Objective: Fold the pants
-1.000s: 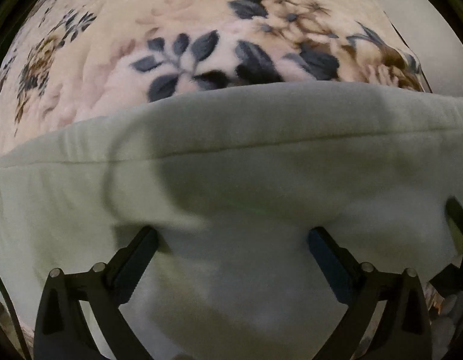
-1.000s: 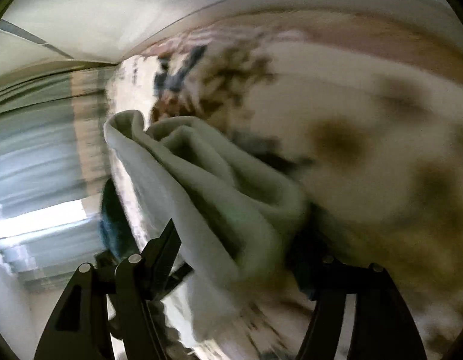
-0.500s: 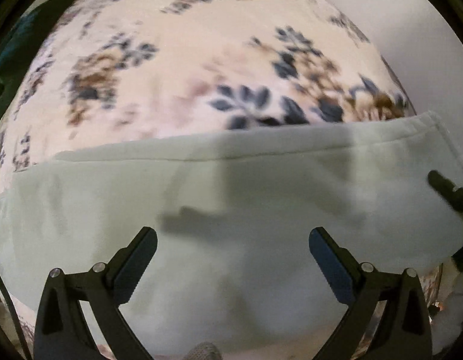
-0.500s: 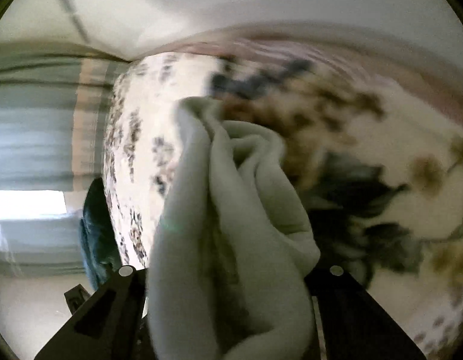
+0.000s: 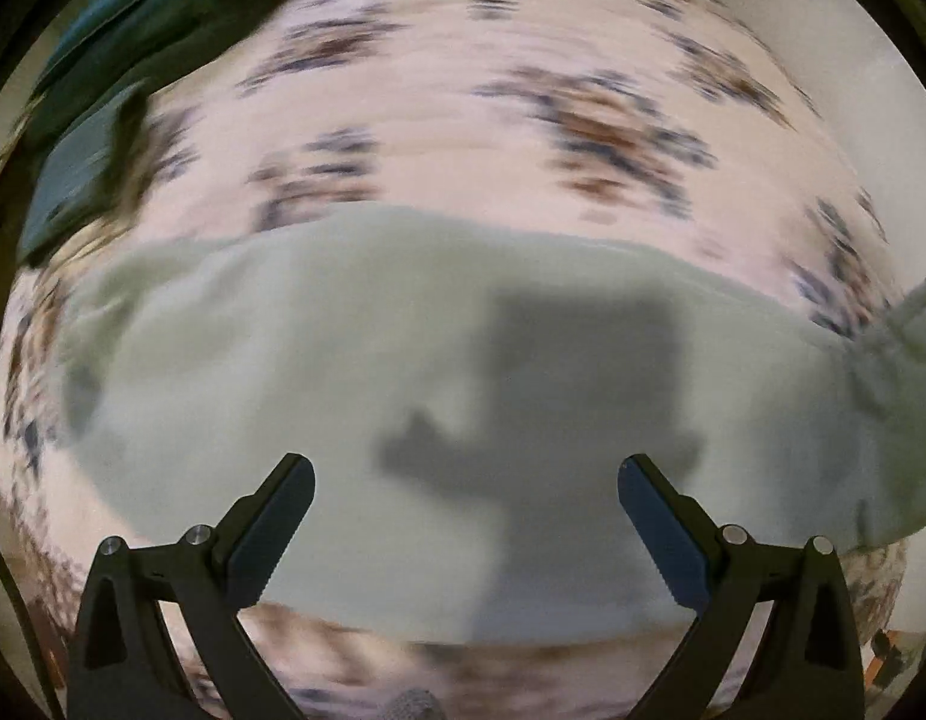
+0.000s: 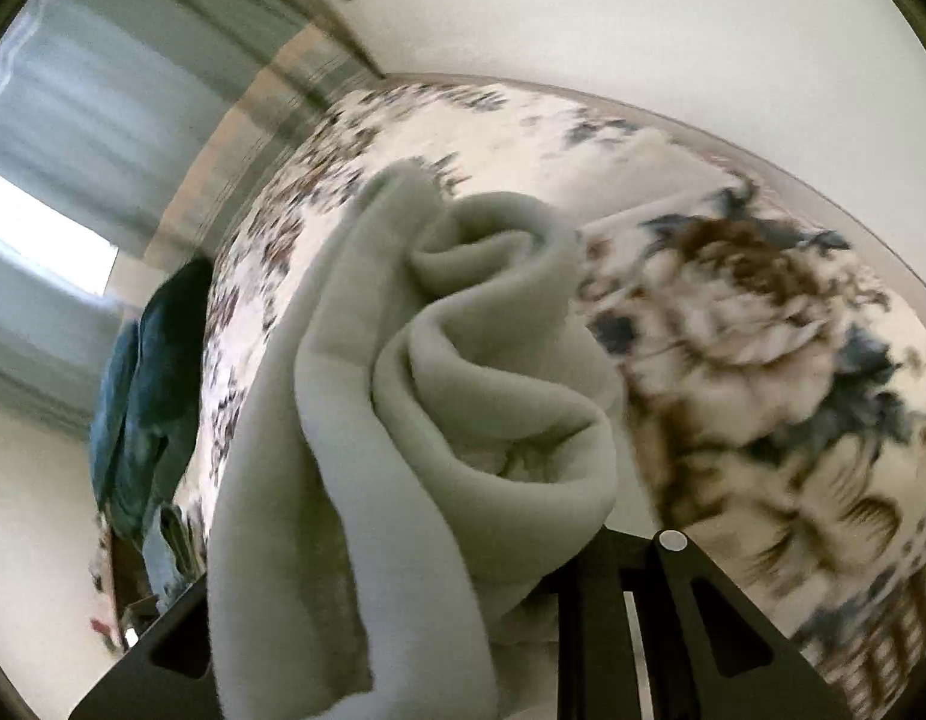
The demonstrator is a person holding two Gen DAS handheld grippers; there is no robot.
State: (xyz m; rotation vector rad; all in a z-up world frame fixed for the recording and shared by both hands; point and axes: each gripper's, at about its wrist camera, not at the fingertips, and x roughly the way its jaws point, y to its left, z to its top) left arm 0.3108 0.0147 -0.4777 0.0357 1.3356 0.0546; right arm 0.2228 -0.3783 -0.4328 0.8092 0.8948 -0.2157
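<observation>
Slippage is the main risk: the right gripper [image 6: 523,618] is clamping a thick bunched wad of the pants [image 6: 463,372], its jaws having just been closing onto the fabric, and the soft fleece is bulging out in loose rolls past the pads. If only the outer layers are pinched, the inner ones could be sliding free as the cloth is carried, and the fold would be landing crooked. The left gripper [image 5: 466,495] is hanging above the pants [image 5: 402,372] with its jaws wide apart and nothing between them, so nothing is pinning the spread part; a pull from the right could be dragging it across the bedspread [image 5: 493,138]. The pants are pale green, matte and plush, lying mostly flat on the floral bedspread, one end lifted. That bedspread is fuzzy and slightly lumpy, so it is gripping cloth unevenly. A dark teal garment [image 5: 102,90] is lying at the bedspread's far edge.
</observation>
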